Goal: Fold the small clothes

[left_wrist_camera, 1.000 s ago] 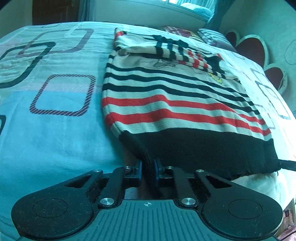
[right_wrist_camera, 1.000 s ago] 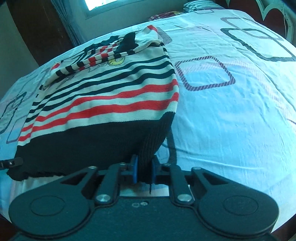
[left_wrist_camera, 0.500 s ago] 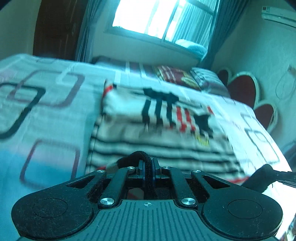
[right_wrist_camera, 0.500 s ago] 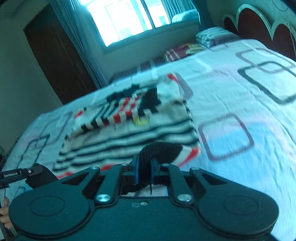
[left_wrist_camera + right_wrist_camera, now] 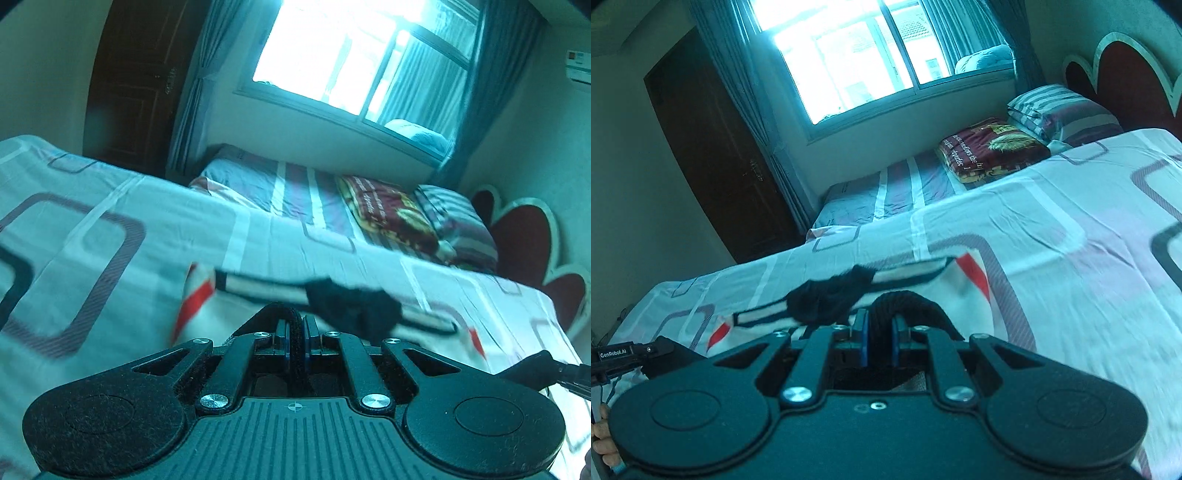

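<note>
A small knit sweater [image 5: 258,291] with red, black and white stripes lies on the bed, its far end blurred. My left gripper [image 5: 295,328] is shut on the black ribbed hem [image 5: 295,343], which loops up between its jaws. My right gripper [image 5: 879,332] is shut on the other corner of the same black hem [image 5: 908,299]. In both wrist views the lifted hem hangs over the sweater [image 5: 916,273], close to its dark collar end [image 5: 827,295]. The right gripper's tip shows at the right edge of the left wrist view, the left gripper's at the left edge of the right wrist view.
The bed sheet [image 5: 1071,258] is pale with rounded square outlines. Folded striped bedding [image 5: 288,184], a dark red blanket [image 5: 990,147] and a striped pillow [image 5: 1056,107] lie at the far end. A window, curtains, a dark door and a red headboard [image 5: 524,236] surround the bed. A hand [image 5: 602,439] shows at lower left.
Both grippers have lifted the black hem off the bed and carried it forward over the sweater toward its collar end. The views have tilted up from the sweater's body to the window.
</note>
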`<state>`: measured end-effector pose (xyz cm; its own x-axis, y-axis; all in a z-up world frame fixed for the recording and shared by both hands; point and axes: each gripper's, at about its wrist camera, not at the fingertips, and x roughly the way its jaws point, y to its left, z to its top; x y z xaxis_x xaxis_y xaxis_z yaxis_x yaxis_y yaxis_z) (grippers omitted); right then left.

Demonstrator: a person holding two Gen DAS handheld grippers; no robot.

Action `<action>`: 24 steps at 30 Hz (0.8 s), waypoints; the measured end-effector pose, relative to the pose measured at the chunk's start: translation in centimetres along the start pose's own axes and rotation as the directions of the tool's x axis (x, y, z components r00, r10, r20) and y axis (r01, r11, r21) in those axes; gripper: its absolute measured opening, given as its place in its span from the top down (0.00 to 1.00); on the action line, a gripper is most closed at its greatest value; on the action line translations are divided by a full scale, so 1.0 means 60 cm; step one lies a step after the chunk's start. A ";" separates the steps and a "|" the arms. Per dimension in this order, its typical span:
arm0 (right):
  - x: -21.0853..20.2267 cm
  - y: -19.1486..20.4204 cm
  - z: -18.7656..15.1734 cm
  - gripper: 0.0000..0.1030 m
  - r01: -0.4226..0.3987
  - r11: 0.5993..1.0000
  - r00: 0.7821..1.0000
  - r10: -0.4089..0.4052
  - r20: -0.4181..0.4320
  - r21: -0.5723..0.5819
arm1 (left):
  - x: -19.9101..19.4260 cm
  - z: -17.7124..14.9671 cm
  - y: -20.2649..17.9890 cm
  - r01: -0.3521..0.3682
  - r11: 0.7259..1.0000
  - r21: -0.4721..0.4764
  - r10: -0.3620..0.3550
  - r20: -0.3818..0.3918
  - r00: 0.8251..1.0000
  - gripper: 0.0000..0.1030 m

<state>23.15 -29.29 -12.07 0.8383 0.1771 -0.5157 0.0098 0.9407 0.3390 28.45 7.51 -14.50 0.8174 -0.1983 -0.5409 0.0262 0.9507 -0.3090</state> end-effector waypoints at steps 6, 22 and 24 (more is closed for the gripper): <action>0.129 -0.043 0.036 0.88 0.023 0.998 0.998 -0.019 -0.055 0.066 | 0.142 0.032 -0.001 -0.075 0.997 -0.024 0.074 -0.059 0.996 0.93; 0.197 -0.055 0.043 0.36 0.119 0.991 0.991 -0.123 -0.056 -0.066 | 0.177 0.057 0.015 -0.162 0.986 0.030 0.163 -0.034 0.986 0.00; 0.209 -0.046 0.037 0.38 0.137 0.980 0.983 -0.152 -0.099 -0.145 | 0.179 0.053 0.015 -0.162 0.985 0.064 0.166 -0.060 0.984 0.00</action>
<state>34.86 -30.33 -17.70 0.7688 0.0599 -0.6366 0.0452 0.9880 0.1475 39.07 6.99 -18.06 0.7743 -0.0521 -0.6307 -0.0695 0.9836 -0.1666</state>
